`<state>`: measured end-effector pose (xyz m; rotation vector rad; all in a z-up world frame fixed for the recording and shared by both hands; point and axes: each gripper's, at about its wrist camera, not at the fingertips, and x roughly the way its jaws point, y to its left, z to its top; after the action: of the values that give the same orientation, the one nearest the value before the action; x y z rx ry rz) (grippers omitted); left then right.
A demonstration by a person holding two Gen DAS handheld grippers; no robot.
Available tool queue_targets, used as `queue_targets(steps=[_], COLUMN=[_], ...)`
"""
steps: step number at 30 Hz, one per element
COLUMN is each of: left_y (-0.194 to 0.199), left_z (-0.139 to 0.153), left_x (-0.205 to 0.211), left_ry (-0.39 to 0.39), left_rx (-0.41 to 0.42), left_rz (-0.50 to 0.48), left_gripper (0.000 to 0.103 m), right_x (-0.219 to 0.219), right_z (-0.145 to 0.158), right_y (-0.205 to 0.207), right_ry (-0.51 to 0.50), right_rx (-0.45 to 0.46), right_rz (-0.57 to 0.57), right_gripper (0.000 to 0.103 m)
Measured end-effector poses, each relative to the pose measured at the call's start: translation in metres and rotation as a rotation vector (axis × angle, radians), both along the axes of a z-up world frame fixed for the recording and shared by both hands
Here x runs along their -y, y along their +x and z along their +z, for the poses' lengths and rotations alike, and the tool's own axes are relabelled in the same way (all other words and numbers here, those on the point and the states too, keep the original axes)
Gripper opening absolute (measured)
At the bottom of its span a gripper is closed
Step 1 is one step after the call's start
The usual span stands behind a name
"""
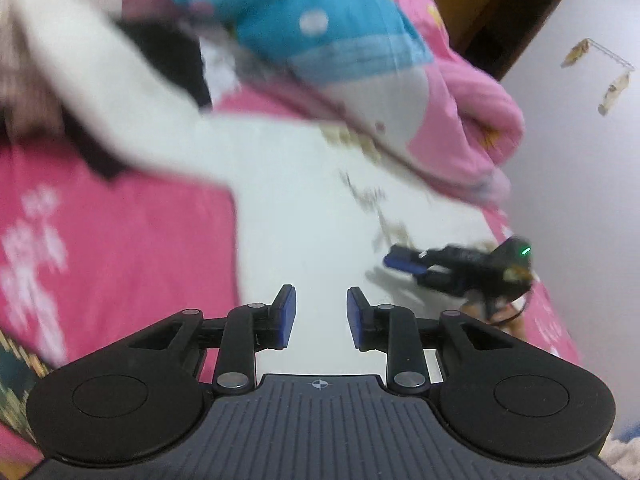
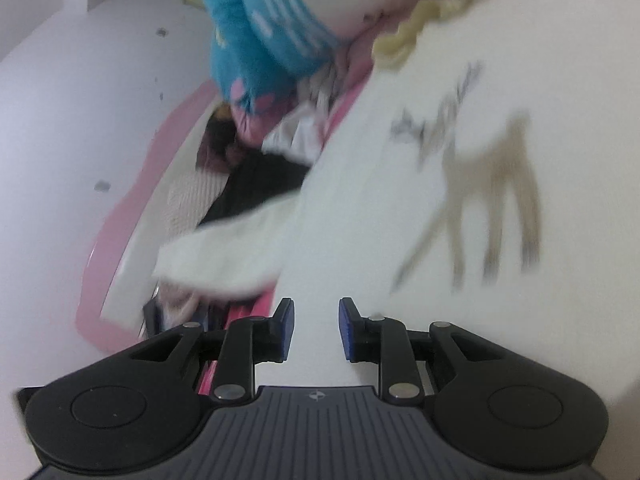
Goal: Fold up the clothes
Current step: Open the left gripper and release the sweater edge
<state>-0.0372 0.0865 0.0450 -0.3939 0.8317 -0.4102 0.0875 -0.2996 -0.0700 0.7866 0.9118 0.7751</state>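
White knit fabric fills both views: the white garment [image 1: 304,200] lies spread flat on the pink bedsheet [image 1: 132,240], soft and matte, with one long sleeve [image 1: 100,92] running off to the far left. A faded beige print of a long-legged animal [image 2: 496,184] and some grey script sit on its front; both are blurred, so the wording is unreadable.

Your left gripper [image 1: 321,316] hangs over the near middle of the garment, its blue pads [image 1: 289,316] parted with bare cloth showing between them, nothing gripped. Your right gripper [image 2: 316,328] stands the same way: jaws partly apart, empty, above white cloth. In the left wrist view the right gripper [image 1: 404,264] shows at the garment's right side, low over the cloth near its edge.

Beyond the garment, at the far side, sits a heap of bedding: a pale pink quilt [image 1: 472,120] with puffy folds and a blue dotted fabric [image 1: 320,20] on top. A dark garment [image 2: 260,184] and a ribbed beige one [image 2: 188,196] lie bunched under the sleeve.

Open sheet runs along the left of the garment. The bed's right edge meets a pale floor [image 1: 580,160] close to the right gripper.
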Motion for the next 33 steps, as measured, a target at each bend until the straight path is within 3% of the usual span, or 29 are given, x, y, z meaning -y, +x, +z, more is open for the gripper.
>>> queue_targets(steps=[3, 7, 12, 17, 23, 28, 33], left_y=[-0.012, -0.022, -0.024, -0.006, 0.022, 0.056, 0.086], left_z=[-0.025, -0.050, -0.056, -0.051, -0.039, -0.037, -0.056], left_x=[0.020, 0.042, 0.054, 0.079, 0.123, 0.154, 0.170], left_ry=[0.040, 0.087, 0.068, 0.077, 0.072, 0.081, 0.118], left_rx=[-0.022, -0.043, -0.024, -0.009, 0.040, 0.077, 0.108], left_rz=[-0.062, -0.114, -0.149, -0.201, -0.241, -0.222, -0.183], left_gripper=[0.027, 0.027, 0.028, 0.028, 0.034, 0.038, 0.040], right_x=[0.009, 0.032, 0.084, 0.112, 0.134, 0.146, 0.159], right_z=[0.017, 0.019, 0.003, -0.003, 0.035, 0.071, 0.090], right_y=[-0.053, -0.126, -0.211, -0.270, -0.288, -0.269, -0.242], right_ry=[-0.145, -0.320, -0.187, -0.194, -0.213, -0.244, -0.292], right_rx=[0.029, 0.060, 0.014, -0.032, 0.050, 0.123, 0.151], right_rz=[0.023, -0.009, -0.174, -0.332, -0.474, -0.569, -0.681], right_gripper=[0.026, 0.025, 0.025, 0.026, 0.026, 0.029, 0.034])
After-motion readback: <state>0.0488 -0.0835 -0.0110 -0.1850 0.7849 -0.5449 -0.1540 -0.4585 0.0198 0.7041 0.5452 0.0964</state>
